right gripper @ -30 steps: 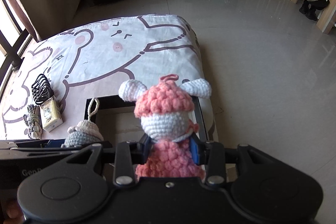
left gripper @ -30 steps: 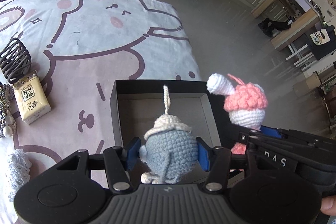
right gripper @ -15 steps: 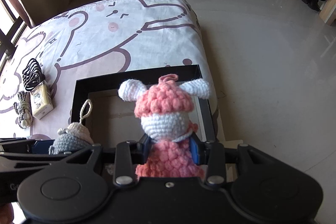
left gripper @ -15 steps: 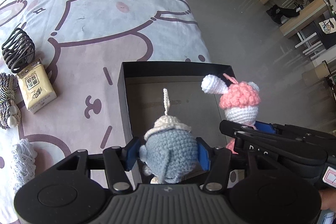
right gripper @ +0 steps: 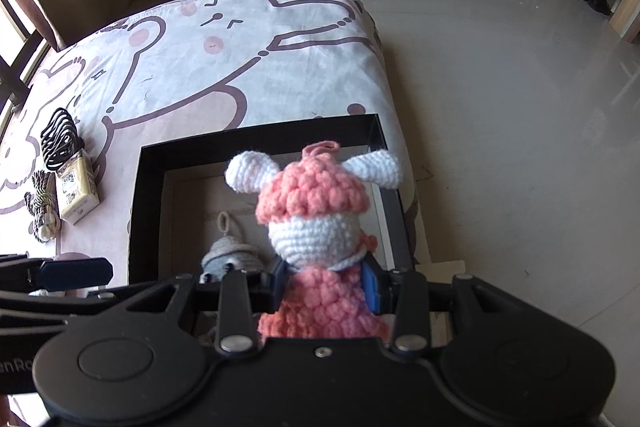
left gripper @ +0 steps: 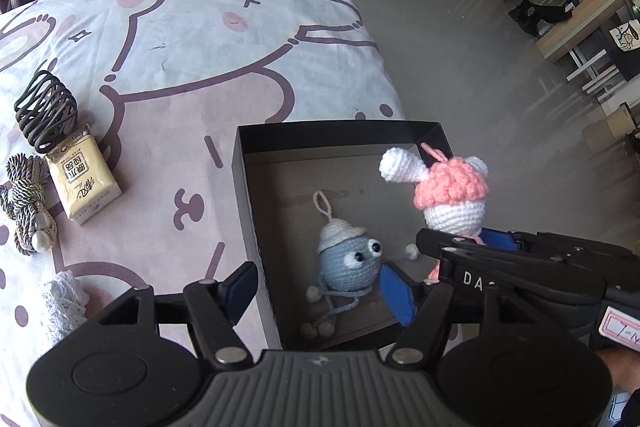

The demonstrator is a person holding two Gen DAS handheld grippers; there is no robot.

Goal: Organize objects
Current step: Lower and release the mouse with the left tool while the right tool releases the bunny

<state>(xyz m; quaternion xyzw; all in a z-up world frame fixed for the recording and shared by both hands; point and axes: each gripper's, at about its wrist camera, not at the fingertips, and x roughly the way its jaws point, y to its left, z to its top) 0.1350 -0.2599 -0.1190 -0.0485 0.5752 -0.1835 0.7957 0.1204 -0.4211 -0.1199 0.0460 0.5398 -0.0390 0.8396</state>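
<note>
Inside the black box [left gripper: 256,219], toward six o'clock of its floor, lies the blue doll [left gripper: 350,261]. It rests on its back with the white cap and loop toward twelve o'clock and the string legs trailing toward six, so its long axis runs twelve to six; its eyes face up and slightly toward three. The left gripper [left gripper: 320,291] hangs over it with jaws opening, the blue pads standing off either side of the doll and touching nothing.

At three o'clock of the blue doll, the right gripper [right gripper: 326,285] is clamped on the pink body of the bunny [right gripper: 314,211], which stands upright above the box, ears out to nine and three, hanging loop at twelve. Whether its feet touch the box floor cannot be told.

Judged from this, the step in hand is boxing the dolls: one is placed, the second is about to be. The next move calls for lowering the bunny into the free floor at three o'clock, clear of the box wall, then releasing. The left gripper should lift straight up so its pads do not catch the loop.

Off at nine o'clock, a tissue pack [left gripper: 82,183] and a black coil [left gripper: 46,113] wait on the cloth [left gripper: 192,43].
</note>
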